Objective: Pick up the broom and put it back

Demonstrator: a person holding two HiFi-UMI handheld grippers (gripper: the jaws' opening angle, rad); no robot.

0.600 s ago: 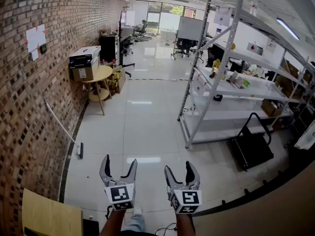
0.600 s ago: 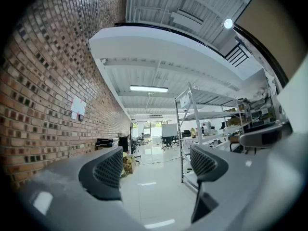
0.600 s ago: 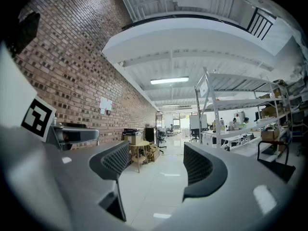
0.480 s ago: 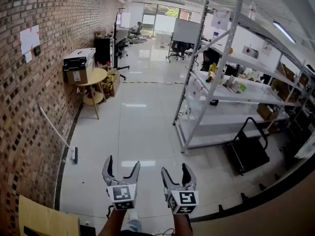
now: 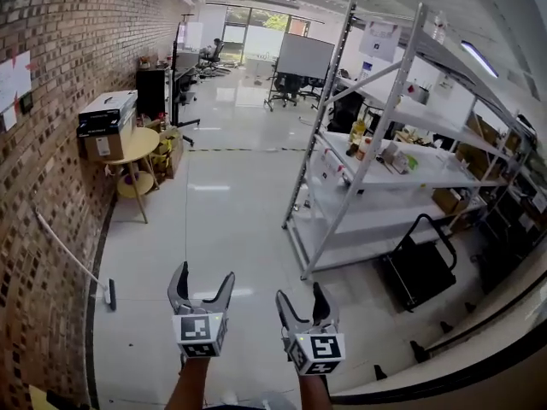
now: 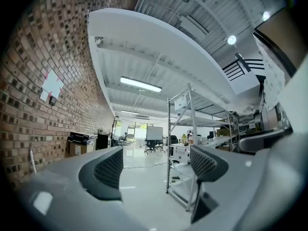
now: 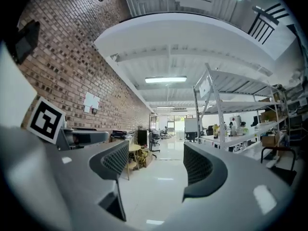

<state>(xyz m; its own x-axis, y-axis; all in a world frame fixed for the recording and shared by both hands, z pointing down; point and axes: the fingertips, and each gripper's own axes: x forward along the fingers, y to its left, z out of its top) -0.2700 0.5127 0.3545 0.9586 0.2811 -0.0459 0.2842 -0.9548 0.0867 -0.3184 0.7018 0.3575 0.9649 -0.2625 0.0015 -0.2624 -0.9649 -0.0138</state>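
Left tool (image 5: 203, 276) and right tool (image 5: 300, 295): both wide open, empty, level. Broom (image 5: 85, 264) leans on the brick wall (image 5: 51, 143) to your left, head on the floor, well apart from both tools. Risk: if you clip the thin handle off-centre, it likely slips out or slides down the wall.
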